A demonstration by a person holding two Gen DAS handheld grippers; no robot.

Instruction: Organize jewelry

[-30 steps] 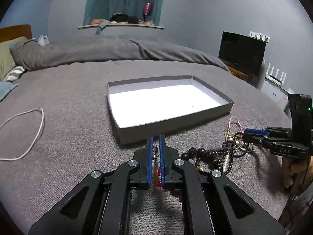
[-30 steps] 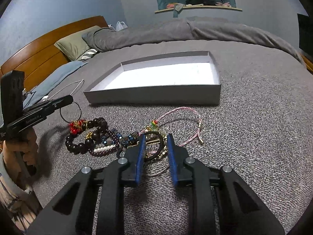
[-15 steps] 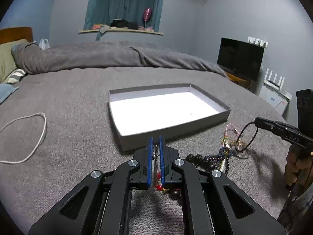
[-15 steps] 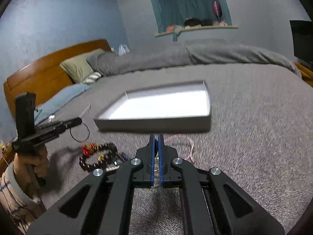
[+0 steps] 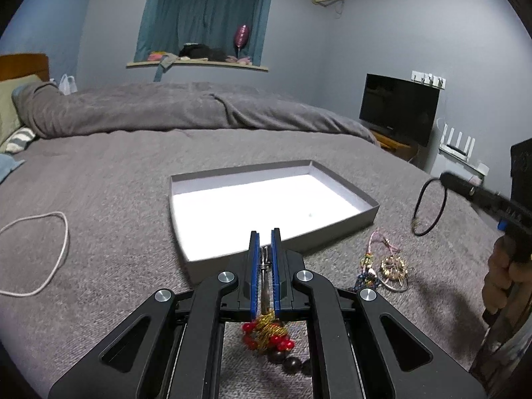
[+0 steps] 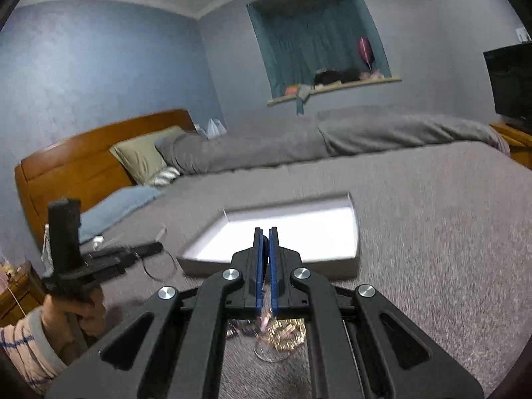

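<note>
Between both grippers' closed fingers (image 5: 255,266) hang bracelets (image 5: 267,332), above the bed (image 5: 99,199).

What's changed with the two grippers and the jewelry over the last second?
The right gripper, open over the pile a second ago, shut on a black ring and lifted it clear of the bed. The left gripper stayed shut on its thin ring and rose, pulling the red bead cluster up beneath it. The box did not move, and some jewelry remains on the blanket.

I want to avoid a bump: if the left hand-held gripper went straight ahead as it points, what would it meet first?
Probably the near wall of the grey tray, just beyond the left hand-held gripper; depth is uncertain.
</note>
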